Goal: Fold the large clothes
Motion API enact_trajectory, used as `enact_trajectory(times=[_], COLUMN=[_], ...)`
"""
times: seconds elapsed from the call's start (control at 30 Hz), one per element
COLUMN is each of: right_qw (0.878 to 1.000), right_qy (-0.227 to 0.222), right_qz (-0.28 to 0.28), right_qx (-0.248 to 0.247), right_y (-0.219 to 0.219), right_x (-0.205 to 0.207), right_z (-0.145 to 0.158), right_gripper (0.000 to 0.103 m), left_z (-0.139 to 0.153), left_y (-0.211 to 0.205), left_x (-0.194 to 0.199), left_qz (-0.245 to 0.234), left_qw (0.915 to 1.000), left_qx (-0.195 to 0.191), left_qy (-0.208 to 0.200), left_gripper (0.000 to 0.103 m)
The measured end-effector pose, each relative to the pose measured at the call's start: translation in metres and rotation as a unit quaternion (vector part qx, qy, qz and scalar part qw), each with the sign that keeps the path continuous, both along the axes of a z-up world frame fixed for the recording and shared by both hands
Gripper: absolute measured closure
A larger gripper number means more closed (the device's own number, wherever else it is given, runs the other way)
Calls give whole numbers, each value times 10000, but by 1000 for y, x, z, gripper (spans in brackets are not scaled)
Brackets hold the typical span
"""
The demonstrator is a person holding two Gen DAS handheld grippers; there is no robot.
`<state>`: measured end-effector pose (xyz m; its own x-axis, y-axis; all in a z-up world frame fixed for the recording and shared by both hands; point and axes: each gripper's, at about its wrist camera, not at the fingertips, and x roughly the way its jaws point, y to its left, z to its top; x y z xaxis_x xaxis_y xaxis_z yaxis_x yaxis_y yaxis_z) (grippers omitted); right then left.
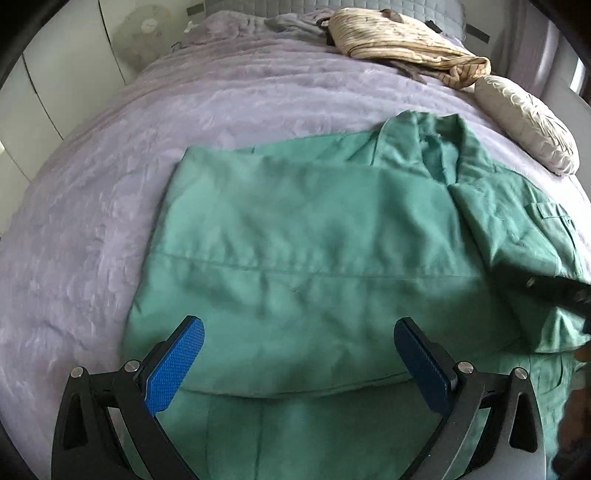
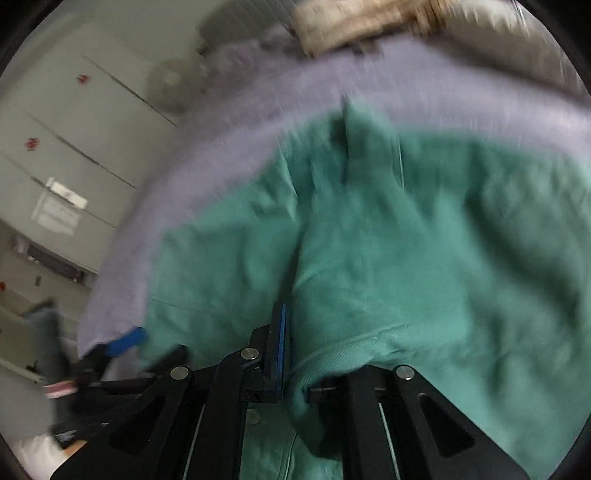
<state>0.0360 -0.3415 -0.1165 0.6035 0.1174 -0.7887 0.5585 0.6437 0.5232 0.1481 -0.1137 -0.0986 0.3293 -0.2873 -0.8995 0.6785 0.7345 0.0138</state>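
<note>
A large green shirt (image 1: 303, 236) lies on the lavender bedspread (image 1: 110, 166), its left side folded flat and its collar toward the far right. My left gripper (image 1: 297, 332) hovers open over the shirt's near part, with nothing between its blue pads (image 1: 177, 365). In the blurred right wrist view, my right gripper (image 2: 295, 347) is shut on a fold of the green shirt (image 2: 406, 258). The cloth drapes over and hides its right finger, leaving one blue pad (image 2: 282, 343) showing. The left gripper's blue pad (image 2: 127, 341) appears at the lower left there.
A beige striped garment (image 1: 399, 40) and a grey one lie at the head of the bed. A white cushion (image 1: 528, 133) sits at the far right. A fan (image 1: 146, 35) and white wardrobe doors (image 2: 74, 122) stand beyond the bed's left side.
</note>
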Motion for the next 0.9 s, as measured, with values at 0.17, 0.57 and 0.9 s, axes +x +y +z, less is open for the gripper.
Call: enact_trajectory(times=[0.17,0.57,0.9], right_qw=[9945,9962,9958], right_qy=[-391,-520,268], right_qz=[-686,-136,778], right_qx=[687,-691,-397], right_y=[-1,28,76], right_x=[-35,25,46], right_z=[-2,58,17], right_gripper=[42,92,43], left_z=[-1,12,7], left_y=[16,50,53], left_x=[3,34,46], left_qz=[-32,281,275], left_qw=[10000,9995,9983], left_qx=[-23,-135,-329], left_qy=[31,-41,391], left_gripper=[0,0,0])
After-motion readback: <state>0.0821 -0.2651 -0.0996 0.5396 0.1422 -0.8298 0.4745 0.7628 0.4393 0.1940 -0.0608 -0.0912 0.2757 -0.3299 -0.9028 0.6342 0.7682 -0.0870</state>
